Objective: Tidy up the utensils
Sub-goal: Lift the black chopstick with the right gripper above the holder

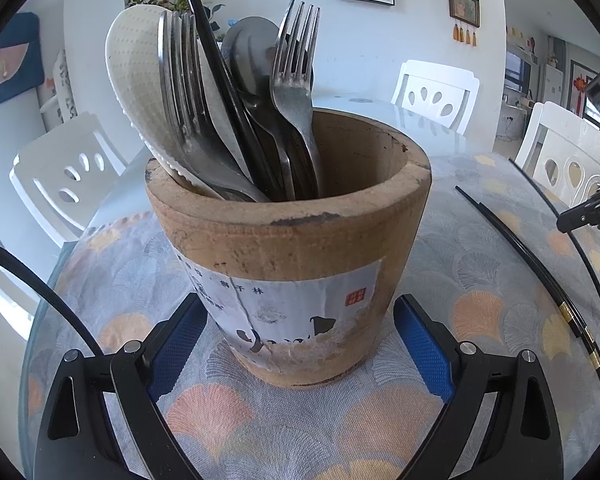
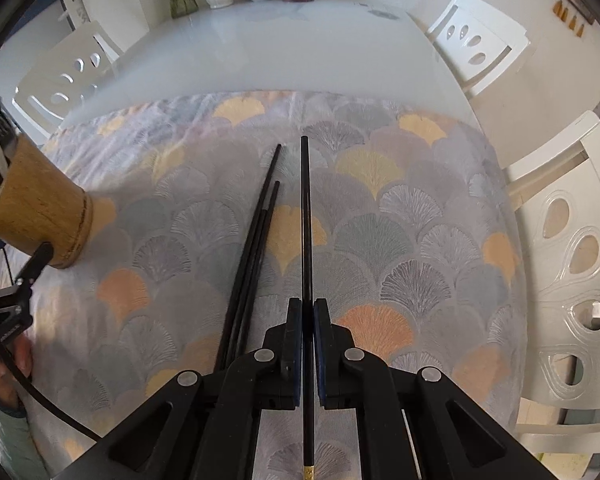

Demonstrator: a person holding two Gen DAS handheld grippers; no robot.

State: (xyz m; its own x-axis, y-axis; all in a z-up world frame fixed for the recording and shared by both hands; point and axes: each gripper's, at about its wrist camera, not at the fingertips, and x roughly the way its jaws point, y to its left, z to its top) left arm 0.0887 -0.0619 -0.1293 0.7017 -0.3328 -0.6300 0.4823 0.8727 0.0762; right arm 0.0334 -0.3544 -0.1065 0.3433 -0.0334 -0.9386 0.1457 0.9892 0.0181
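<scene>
Between the blue pads [image 2: 296, 344] of the right gripper [image 2: 307, 320]: one black chopstick [image 2: 305, 216], clamped tight, running straight toward 12 o'clock over the patterned cloth [image 2: 400, 216], gold-banded end at 6 o'clock; thin, stiff, light and probably slick, so likely to pivot in the pinch; held nearer the banded end, tip left long for aiming. Just to 10 o'clock of the pads: two more black chopsticks [image 2: 256, 232] flat on the cloth, side by side. Out at 9 o'clock: wooden holder [image 2: 40, 208], cut off by the edge.

Around that holder [image 1: 292, 240], the left gripper [image 1: 300, 340], jaws wide either side of its base; whether the pads [image 1: 424, 344] press the wood is hard to judge, seemingly just clear. Inside, packed toward 11 o'clock: forks [image 1: 294, 76], spoons [image 1: 248, 48], white paddle [image 1: 134, 76]; free room at 1 o'clock. Holder's bottom hidden; right gripper [image 1: 588, 212] barely visible at 3 o'clock.
</scene>
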